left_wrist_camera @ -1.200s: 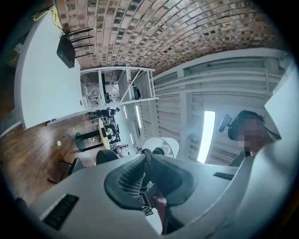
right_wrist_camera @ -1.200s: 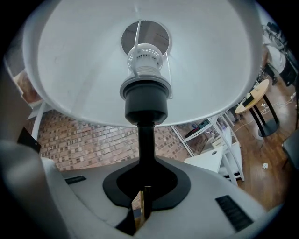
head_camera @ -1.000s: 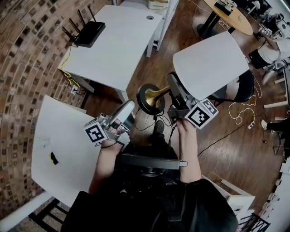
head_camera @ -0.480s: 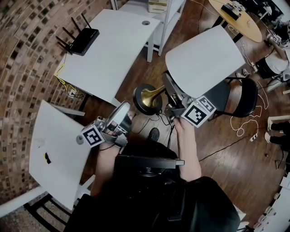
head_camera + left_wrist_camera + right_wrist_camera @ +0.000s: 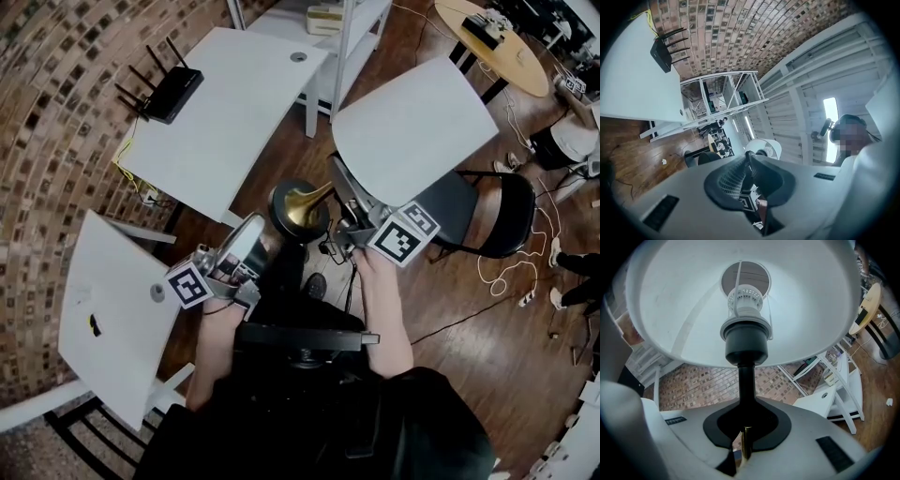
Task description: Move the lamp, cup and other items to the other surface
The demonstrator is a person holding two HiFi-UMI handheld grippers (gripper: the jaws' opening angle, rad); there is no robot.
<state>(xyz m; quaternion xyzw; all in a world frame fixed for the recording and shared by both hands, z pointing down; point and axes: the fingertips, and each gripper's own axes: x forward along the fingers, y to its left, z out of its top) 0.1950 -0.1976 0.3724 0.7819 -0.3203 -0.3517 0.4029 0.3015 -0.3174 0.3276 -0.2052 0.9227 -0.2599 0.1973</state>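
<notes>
Lamp point(image 5: 417, 127) is off both surfaces, carried tilted in mid-air over the wooden floor point(image 5: 469, 319) at the middle of the head view. Its wide white shade point(image 5: 740, 301) leans to the upper right and its brass base point(image 5: 300, 208) sits toward the centre. The right claw point(image 5: 746, 420) is clamped narrow on the lamp's stem point(image 5: 746, 380). The dark rod rises from between its pads to the socket inside the shade, with a brass length showing low in the gap. The left claw point(image 5: 749, 161), at the lower left of the base in the head view, has its black pads drawn together, and nothing can be made out between them.

A white tabletop point(image 5: 234, 103) fills the upper left, bearing a black router point(image 5: 172, 82) with raised antennas near its far edge. A yellow cable point(image 5: 127, 155) trails off its side by the brick wall point(image 5: 56, 112). A second white tabletop point(image 5: 117, 281) lies at the lower left, against the same wall, with one small dark and yellow thing point(image 5: 94, 325) on it. White shelving point(image 5: 347, 23) stands at the top centre. A round wooden tabletop point(image 5: 511, 47) sits at the upper right, and a black chair point(image 5: 502, 211) stands just below and right of the shade. Loose cords point(image 5: 511, 272) lie on the floor beside the chair.
</notes>
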